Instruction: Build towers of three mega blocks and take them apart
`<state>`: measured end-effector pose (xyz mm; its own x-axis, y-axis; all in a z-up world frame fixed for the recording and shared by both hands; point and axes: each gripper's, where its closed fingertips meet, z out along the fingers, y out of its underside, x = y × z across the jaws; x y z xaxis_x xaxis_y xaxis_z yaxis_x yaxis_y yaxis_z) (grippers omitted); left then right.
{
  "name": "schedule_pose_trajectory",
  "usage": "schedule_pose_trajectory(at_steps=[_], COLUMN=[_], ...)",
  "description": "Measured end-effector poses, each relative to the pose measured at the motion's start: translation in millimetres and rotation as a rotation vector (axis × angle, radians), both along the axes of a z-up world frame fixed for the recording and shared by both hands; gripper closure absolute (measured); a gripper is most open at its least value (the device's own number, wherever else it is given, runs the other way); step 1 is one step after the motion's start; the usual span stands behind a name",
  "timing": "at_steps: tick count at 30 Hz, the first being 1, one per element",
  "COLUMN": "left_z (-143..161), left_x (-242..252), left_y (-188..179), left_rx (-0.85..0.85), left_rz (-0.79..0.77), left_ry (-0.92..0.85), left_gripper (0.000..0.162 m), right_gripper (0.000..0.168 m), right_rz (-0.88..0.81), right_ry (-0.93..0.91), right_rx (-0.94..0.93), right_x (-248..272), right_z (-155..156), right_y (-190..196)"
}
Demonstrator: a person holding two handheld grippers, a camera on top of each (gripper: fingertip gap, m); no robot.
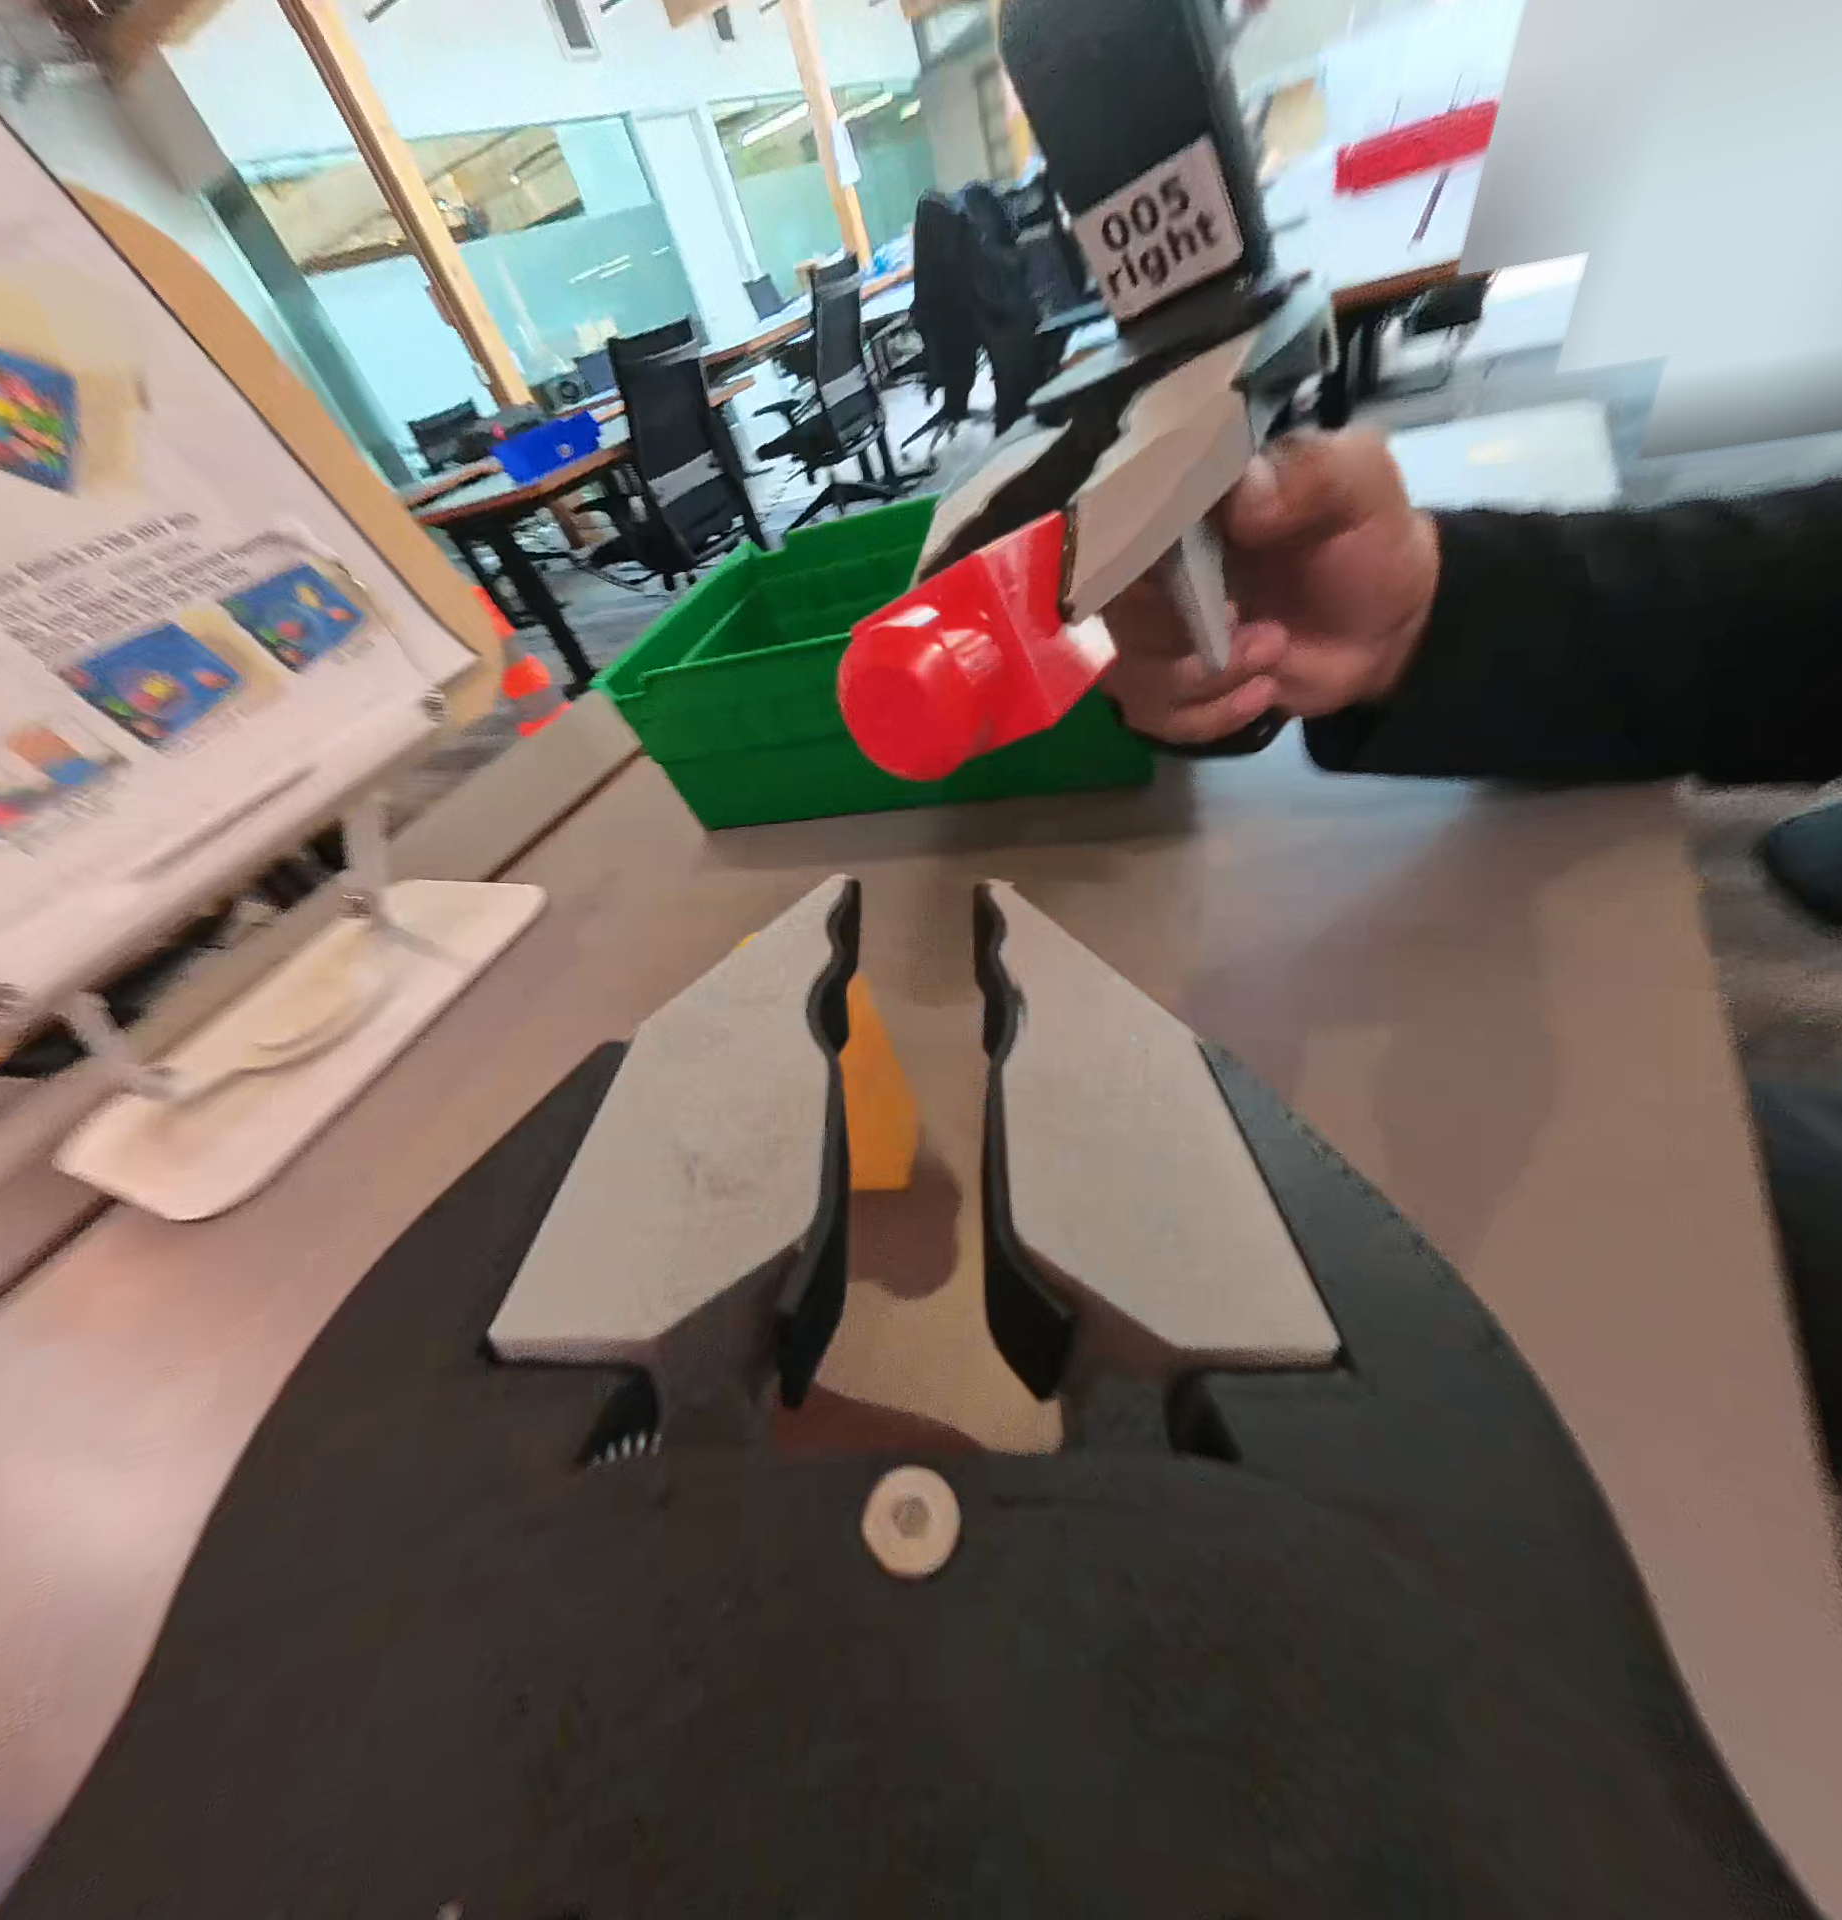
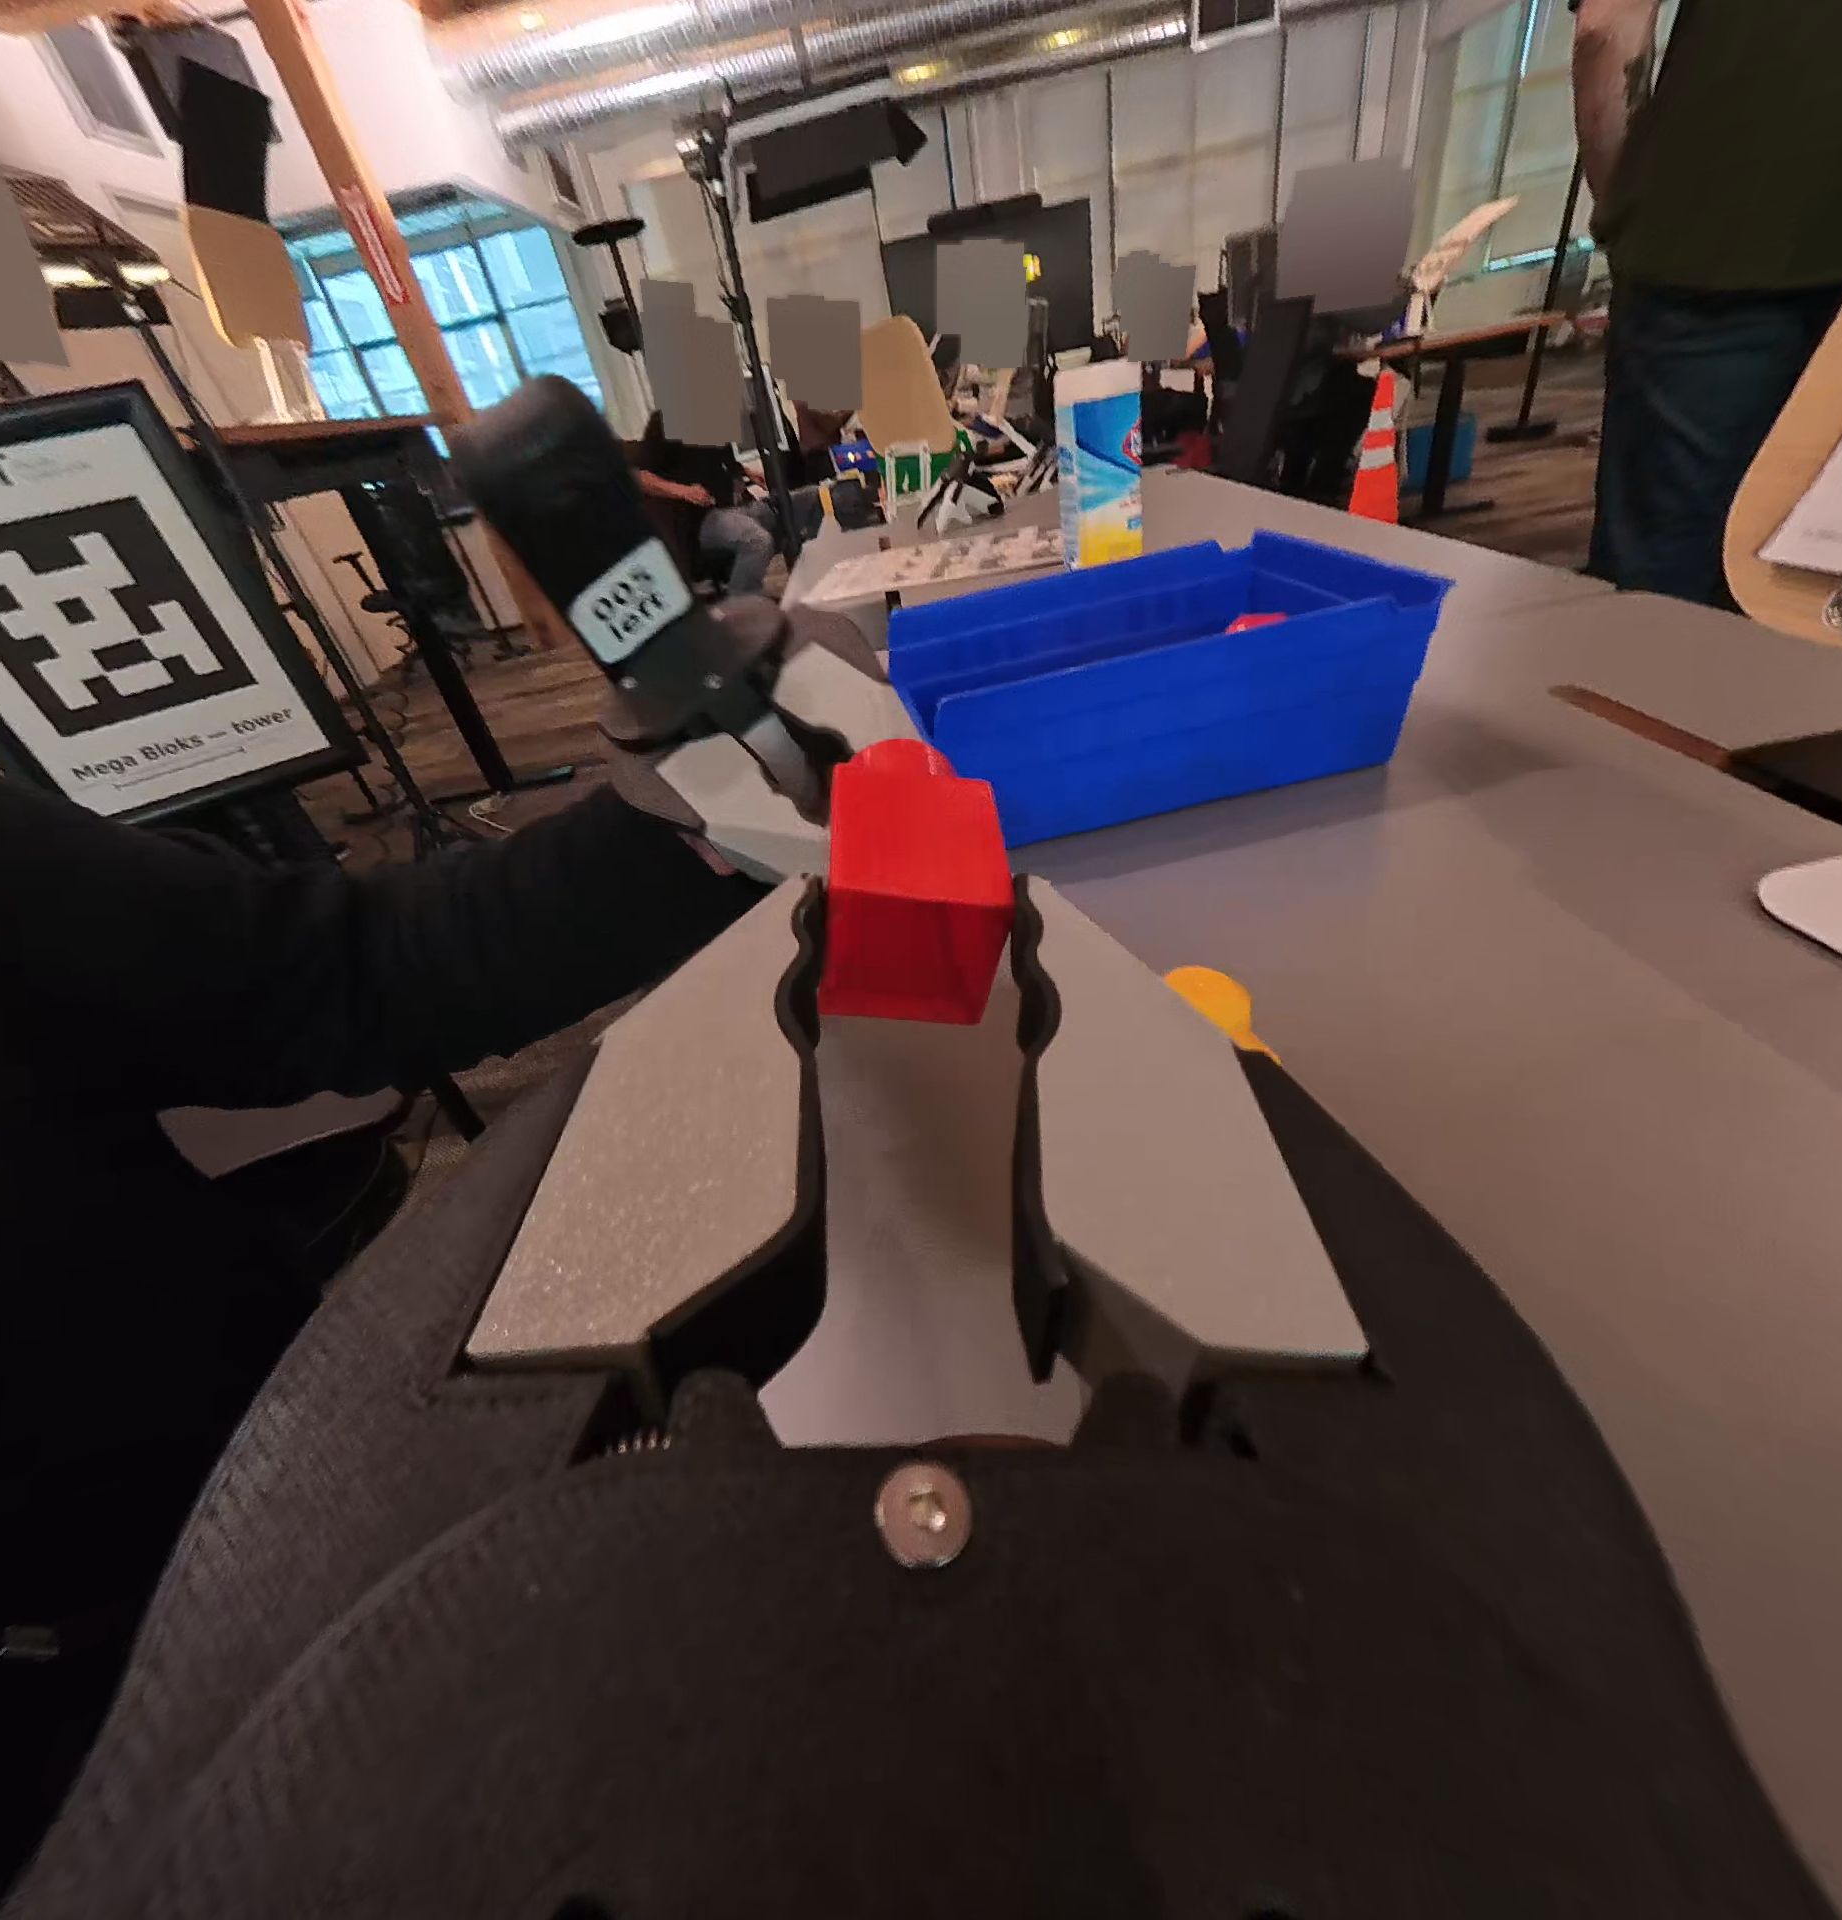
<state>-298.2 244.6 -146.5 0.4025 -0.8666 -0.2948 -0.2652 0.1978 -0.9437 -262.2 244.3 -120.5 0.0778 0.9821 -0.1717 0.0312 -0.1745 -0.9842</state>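
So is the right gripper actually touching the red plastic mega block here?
Touching. The right wrist view shows the red plastic mega block clamped between the right gripper's two fingers, lifted off the grey table.

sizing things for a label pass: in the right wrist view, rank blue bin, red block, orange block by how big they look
1. blue bin
2. red block, close to the camera
3. orange block, partly hidden by a claw finger, so unsure

I can read a printed tag on the right claw and another tag on the left claw. A framed marker sign, a laminated sheet and a branded canister also bear writing.
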Motion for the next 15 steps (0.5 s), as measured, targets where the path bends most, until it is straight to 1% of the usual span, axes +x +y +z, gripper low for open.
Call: schedule_pose_trajectory(at_steps=[3, 4, 5, 6, 8, 12, 15], left_z=[5.8, 10.0, 12.4, 13.0, 13.0, 20.5, 22.6], left_x=[13.9, 16.5, 17.0, 15.9, 13.0, 12.2, 14.2], left_y=[-11.7, -13.0, -10.3, -5.9, 1.6, 3.5, 7.5], left_rx=[-0.117, -0.138, -0.149, -0.149, -0.141, -0.156, -0.172], left_rz=[-0.099, -0.118, -0.113, -0.098, -0.067, -0.064, -0.042], left_ry=[-0.139, -0.176, -0.193, -0.192, -0.180, -0.202, -0.203], left_gripper=[0.142, 0.143, 0.147, 0.150, 0.151, 0.161, 0.162], right_gripper=[0.135, 0.135, 0.135, 0.135, 0.136, 0.136, 0.136], right_rz=[0.001, 0.005, 0.008, 0.005, 0.017, 0.050, 0.036], right_ry=[-0.004, -0.018, -0.021, -0.030, -0.044, -0.095, -0.158], right_rx=[0.029, 0.034, 0.037, 0.037, 0.030, 0.032, 0.083], right_x=[-2.1, -3.3, -4.1, -4.2, -4.4, -9.5, -16.6], right_z=[0.2, -2.4, -3.6, -5.7, -9.4, -19.5, -30.7], right_y=[-2.9, -3.5, -3.9, -2.7, -2.8, -8.0, -10.0])
